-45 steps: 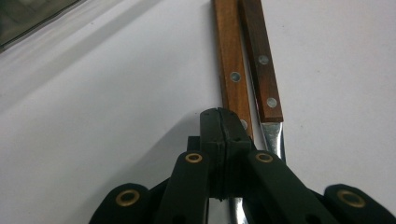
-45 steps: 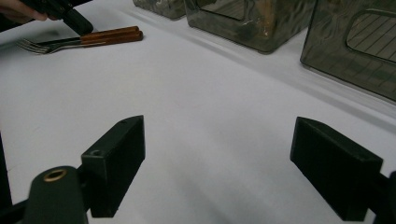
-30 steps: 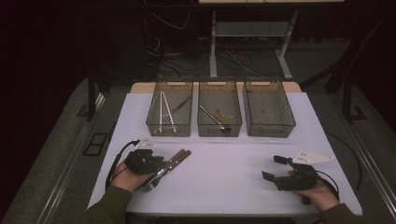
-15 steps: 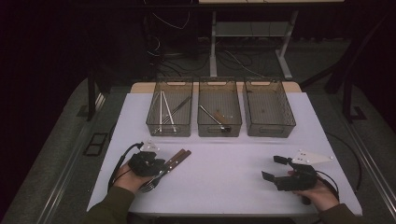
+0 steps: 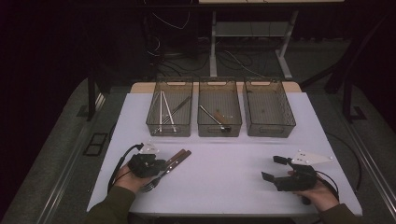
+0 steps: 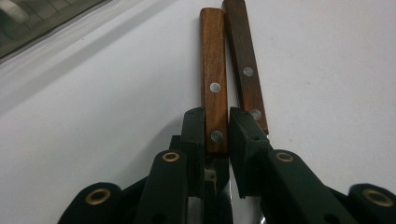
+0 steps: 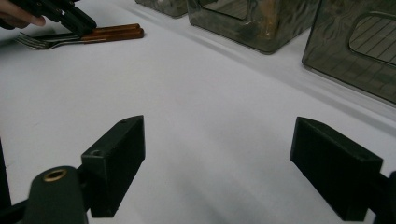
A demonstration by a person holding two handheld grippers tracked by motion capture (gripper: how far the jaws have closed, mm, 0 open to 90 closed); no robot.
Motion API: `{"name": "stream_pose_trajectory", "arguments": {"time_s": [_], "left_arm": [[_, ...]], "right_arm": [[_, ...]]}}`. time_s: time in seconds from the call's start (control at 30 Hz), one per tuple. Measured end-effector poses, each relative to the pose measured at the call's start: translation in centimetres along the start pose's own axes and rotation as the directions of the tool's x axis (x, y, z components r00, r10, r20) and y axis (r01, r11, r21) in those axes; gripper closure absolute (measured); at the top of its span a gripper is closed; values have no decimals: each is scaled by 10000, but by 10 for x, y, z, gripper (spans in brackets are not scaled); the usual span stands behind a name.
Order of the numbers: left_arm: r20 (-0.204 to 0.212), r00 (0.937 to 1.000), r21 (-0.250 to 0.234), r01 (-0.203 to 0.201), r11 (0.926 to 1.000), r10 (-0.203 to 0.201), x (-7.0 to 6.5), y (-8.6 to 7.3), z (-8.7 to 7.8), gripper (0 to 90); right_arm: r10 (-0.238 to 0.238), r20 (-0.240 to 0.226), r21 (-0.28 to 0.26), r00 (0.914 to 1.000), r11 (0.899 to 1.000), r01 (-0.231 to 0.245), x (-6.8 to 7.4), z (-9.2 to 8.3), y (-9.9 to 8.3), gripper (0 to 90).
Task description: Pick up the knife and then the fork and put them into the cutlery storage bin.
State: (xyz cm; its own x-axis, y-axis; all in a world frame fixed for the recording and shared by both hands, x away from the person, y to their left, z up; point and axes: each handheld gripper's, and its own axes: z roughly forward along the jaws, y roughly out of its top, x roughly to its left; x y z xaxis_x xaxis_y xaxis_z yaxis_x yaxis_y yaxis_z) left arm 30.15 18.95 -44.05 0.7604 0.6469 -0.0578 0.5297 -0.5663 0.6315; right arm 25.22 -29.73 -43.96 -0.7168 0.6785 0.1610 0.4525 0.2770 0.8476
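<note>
The left claw (image 6: 216,135) has closed on the lighter of two wooden handles (image 6: 213,79), gripping it near the end where wood meets metal; the darker handle (image 6: 244,65) lies just beside it, touching or nearly so. Both pieces lie near the desk's (image 5: 224,158) front left corner, a fork's tines (image 5: 148,186) pointing toward the front edge.

To do this pickup well, I judge the lift should go straight up and slowly, so the neighbouring handle is not dragged along (the right jaw sits tight between the two). A grip this close to the metal end may let the handle tip, so keeping it level matters.

The left hand (image 5: 128,176) rests low at the front edge, claw angled toward the three bins (image 5: 219,126) along the back. The right claw (image 5: 273,169) hovers near the front right corner, jaws wide apart and holding nothing.
</note>
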Motion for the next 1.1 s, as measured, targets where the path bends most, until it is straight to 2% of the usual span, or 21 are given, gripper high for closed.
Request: {"name": "stream_pose_trajectory", "arguments": {"time_s": [0.3,0.5,0.53,0.73,0.8,0.87,0.9,0.97,1.0,1.07,1.1], "left_arm": [[290,9994,-28,211,9998,-210,4,0,-1,765],[307,9995,33,69,10000,-70,7,4,-4,765],[297,9994,-2,157,9999,-157,6,5,-5,766],[507,9987,157,-100,9998,92,4,12,-8,765],[576,9979,125,-299,9995,291,2,17,-10,766],[573,9971,230,-519,9984,506,-1,22,-11,765],[610,9967,172,-539,9984,528,-3,25,-11,765],[697,9951,101,-708,9974,699,-7,30,-12,765],[794,9937,76,-799,9968,791,-10,33,-12,765],[956,9918,-26,-850,9964,849,-15,39,-13,765],[1036,9889,-72,-1060,9943,1062,-17,42,-13,765]], "right_arm": [[-64,12,24,10000,10000,64,1,0,1,179],[-16,71,9,10000,10000,16,0,0,1,149],[1,52,3,10000,10000,-1,0,0,1,150],[-153,-331,316,9993,9994,163,0,2,6,150],[-299,-594,378,9978,9988,322,0,2,10,149],[-655,-770,397,9949,9968,687,2,2,13,130],[-906,-961,436,9912,9945,951,2,1,16,126],[-1007,-1417,298,9848,9939,1059,0,0,19,127],[-1028,-1507,178,9832,9941,1067,0,0,21,127],[-1310,-1388,318,9816,9901,1367,0,0,24,128],[-1409,-1373,352,9805,9885,1470,1,1,25,128]]}}
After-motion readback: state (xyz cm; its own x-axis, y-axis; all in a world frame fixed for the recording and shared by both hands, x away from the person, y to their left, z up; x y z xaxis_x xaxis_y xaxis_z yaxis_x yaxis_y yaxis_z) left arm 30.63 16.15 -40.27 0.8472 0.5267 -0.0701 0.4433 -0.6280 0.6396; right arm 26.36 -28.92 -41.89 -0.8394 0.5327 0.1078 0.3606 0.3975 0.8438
